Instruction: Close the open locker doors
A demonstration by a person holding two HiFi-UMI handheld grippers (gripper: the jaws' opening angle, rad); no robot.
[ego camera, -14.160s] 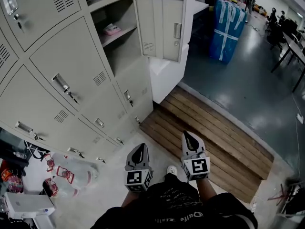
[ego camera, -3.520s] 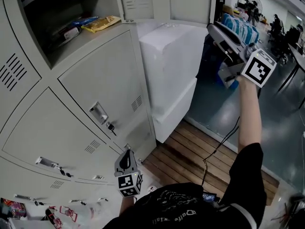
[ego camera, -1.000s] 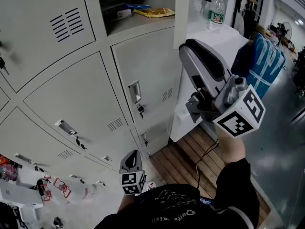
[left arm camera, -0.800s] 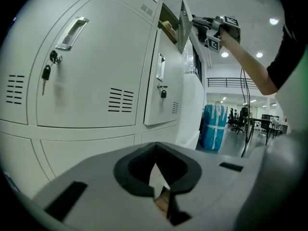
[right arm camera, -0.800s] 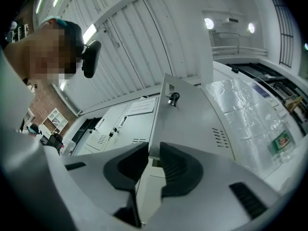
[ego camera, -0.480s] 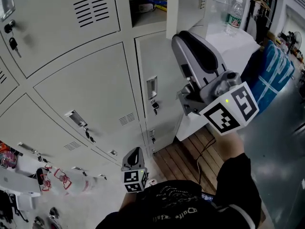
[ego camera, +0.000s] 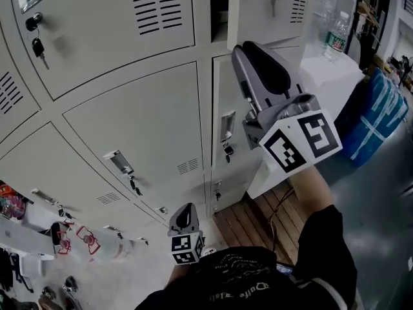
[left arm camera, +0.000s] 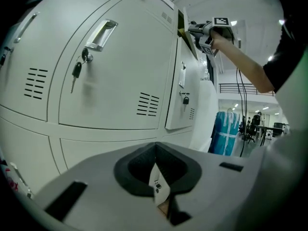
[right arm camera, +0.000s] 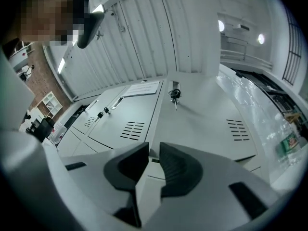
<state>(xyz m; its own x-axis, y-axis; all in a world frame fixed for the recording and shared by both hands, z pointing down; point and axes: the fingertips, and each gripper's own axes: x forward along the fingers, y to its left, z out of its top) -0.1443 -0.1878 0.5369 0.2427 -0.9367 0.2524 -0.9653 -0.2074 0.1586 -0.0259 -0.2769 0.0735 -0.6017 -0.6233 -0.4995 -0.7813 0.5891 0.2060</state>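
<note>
A bank of grey lockers (ego camera: 129, 115) fills the head view. The top right door (ego camera: 274, 11) stands slightly ajar, with a narrow dark gap (ego camera: 219, 5) left at its edge. My right gripper (ego camera: 253, 57) is raised against that door's outer face, jaws a narrow slit apart with nothing between them. The right gripper view looks along the door (right arm camera: 202, 114) with its hanging key (right arm camera: 174, 95). My left gripper (ego camera: 185, 219) hangs low by the bottom lockers, shut and empty (left arm camera: 155, 150). From there the ajar door (left arm camera: 185, 100) and the right gripper (left arm camera: 197, 30) show.
Keys hang in the closed doors (ego camera: 39, 44). A water bottle (ego camera: 335, 37) stands on a white box (ego camera: 329, 76) right of the lockers. A blue wrapped bundle (ego camera: 381, 118) lies beyond. A wooden pallet (ego camera: 251, 215) and plastic bags (ego camera: 77, 237) are on the floor.
The top right door has swung further toward the lockers, narrowing the dark opening to a slit. My right gripper moved left with it. My left gripper stays low.
</note>
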